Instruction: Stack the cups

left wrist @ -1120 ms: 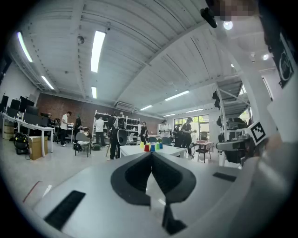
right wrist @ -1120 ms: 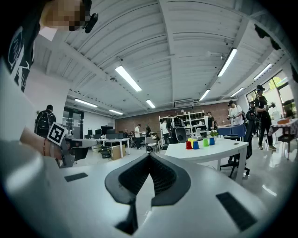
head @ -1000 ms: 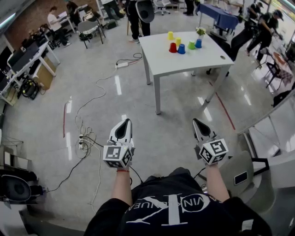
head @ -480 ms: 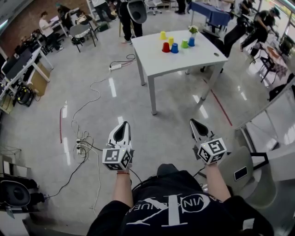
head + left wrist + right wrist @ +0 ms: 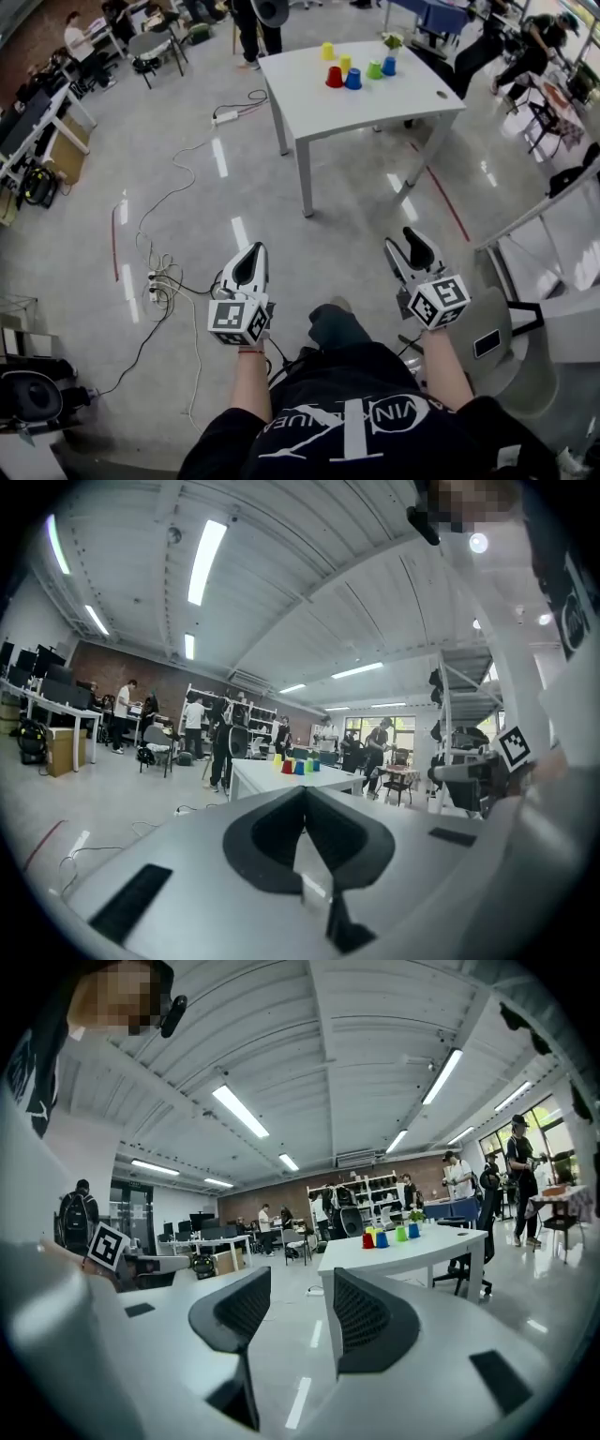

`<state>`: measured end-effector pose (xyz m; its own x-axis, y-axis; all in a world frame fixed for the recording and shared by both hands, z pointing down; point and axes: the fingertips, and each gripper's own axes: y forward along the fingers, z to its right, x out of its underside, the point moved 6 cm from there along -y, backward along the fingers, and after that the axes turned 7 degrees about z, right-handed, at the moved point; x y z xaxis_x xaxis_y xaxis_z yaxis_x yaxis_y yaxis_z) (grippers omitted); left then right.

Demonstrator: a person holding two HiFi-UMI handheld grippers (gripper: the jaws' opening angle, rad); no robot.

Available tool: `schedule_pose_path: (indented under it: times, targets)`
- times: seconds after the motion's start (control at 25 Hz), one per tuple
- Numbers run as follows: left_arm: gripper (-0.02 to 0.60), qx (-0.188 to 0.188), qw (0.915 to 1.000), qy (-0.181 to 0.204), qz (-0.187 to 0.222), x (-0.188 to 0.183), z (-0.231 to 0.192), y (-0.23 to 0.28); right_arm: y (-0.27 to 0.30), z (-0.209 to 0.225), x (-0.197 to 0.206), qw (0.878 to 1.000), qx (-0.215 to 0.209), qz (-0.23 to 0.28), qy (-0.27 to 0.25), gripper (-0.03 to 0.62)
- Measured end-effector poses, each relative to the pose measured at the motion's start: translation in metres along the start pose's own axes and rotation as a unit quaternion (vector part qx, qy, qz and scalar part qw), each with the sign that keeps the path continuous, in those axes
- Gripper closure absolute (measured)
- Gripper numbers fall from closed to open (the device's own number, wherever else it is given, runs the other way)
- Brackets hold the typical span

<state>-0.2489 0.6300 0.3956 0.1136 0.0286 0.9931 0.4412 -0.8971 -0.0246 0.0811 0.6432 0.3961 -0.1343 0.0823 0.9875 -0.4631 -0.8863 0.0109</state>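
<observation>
Ahead on the surface (image 5: 403, 105), well apart, the cups (image 5: 354, 75) stand nearer my right claw (image 5: 402, 242), jaws just opening, empty; my left claw (image 5: 255, 251) is closed, empty.

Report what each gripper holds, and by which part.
Nothing is held. The left gripper is shut and empty; the right gripper has just been opening, with nothing between its jaws. The cups stand untouched on the far table.

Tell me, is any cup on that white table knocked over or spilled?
No. The cups stand in a close group at the far side of the table, none tipped or spilled as far as this distance shows. The only messy thing is the loose cable snaking across the floor to the table's left.
</observation>
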Motion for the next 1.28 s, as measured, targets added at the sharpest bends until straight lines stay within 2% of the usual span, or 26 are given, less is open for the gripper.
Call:
schedule_pose_path:
  times: [0.24, 0.4, 0.88, 1.12, 1.28]
  targets:
    - [0.577, -0.017, 0.9994, -0.01, -0.028, 0.02, -0.035, 0.04, 0.052, 0.031, 0.015, 1.0, 0.013, -0.004, 0.024, 0.344]
    - [0.577, -0.022, 0.9993, -0.015, -0.025, 0.012, -0.062, 0.084, 0.094, 0.056, 0.011, 0.999, 0.025, -0.003, 0.029, 0.338]
    - [0.577, 0.028, 0.9993, 0.003, -0.026, -0.015, -0.089, 0.252, 0.196, 0.147, -0.009, 0.998, 0.043, 0.003, 0.051, 0.335]
    - [0.577, 0.029, 0.9994, 0.008, -0.014, -0.027, -0.096, 0.308, 0.235, 0.187, -0.021, 0.998, 0.036, 0.012, 0.056, 0.335]
    - [0.577, 0.034, 0.9991, 0.005, -0.025, -0.022, -0.099, 0.329, 0.251, 0.198, -0.024, 0.998, 0.03, 0.013, 0.061, 0.335]
